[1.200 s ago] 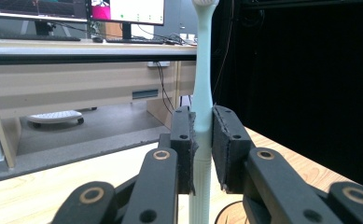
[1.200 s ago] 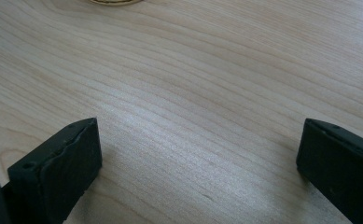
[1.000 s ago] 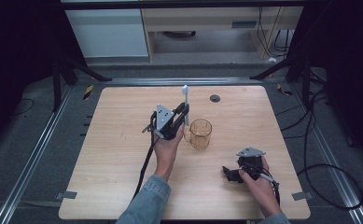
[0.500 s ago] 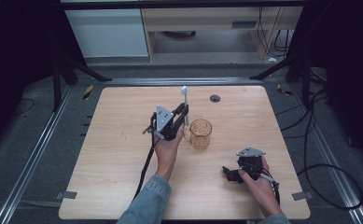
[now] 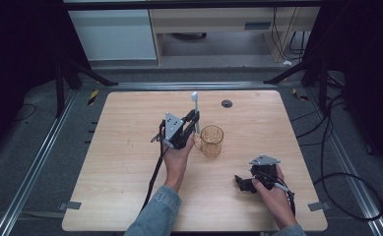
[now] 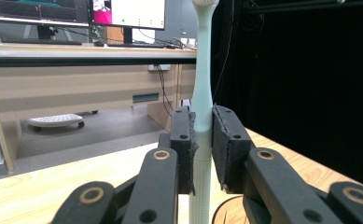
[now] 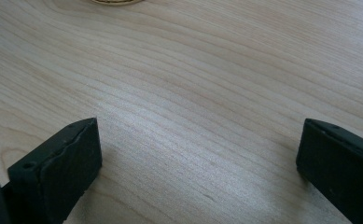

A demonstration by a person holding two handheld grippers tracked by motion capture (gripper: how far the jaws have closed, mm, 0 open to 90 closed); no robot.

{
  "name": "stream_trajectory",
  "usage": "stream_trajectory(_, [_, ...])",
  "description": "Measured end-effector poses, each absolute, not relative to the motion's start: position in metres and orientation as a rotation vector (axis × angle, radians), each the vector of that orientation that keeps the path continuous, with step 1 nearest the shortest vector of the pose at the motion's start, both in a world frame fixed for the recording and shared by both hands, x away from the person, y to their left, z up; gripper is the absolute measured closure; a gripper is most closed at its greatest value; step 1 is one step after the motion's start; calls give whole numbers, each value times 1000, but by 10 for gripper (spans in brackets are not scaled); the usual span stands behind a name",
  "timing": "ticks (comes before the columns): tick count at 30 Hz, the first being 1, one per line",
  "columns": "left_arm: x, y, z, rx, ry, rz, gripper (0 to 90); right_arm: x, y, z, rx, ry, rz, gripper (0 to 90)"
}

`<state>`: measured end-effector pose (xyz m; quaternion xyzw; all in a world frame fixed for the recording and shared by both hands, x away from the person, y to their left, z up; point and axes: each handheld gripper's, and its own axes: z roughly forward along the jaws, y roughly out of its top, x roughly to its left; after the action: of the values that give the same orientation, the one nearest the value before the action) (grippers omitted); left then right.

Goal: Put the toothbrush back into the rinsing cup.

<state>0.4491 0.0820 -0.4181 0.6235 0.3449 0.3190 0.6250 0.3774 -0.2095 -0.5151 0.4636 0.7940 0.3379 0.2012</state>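
Your left gripper point(image 5: 193, 119) is clamped on a pale toothbrush point(image 5: 195, 109), held upright near table centre, head at twelve o'clock. Just at its three o'clock stands an amber glass point(image 5: 211, 140); contents can't be told. Your right gripper point(image 5: 242, 182) rests at five o'clock on the table point(image 5: 120, 162), jaws wide apart. A dark disc point(image 5: 227, 103) lies at one o'clock.

table point(image 5: 130, 162): pale matt wood | cup point(image 5: 212, 141): clear amber plastic
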Motion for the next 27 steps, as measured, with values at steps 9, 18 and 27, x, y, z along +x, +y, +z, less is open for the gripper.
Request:
stream_trajectory(9, [449,80,-425,1440,790,734,783,377,-210,-515,1294,2220,945,4])
stream_trajectory(18, [449,81,-428,1438,793,733,783,377,-209,-515,1292,2221,944,4])
stream_trajectory(27, [448,81,-435,1454,791,739,783,377,-209,-515,1287,2225,947,5])
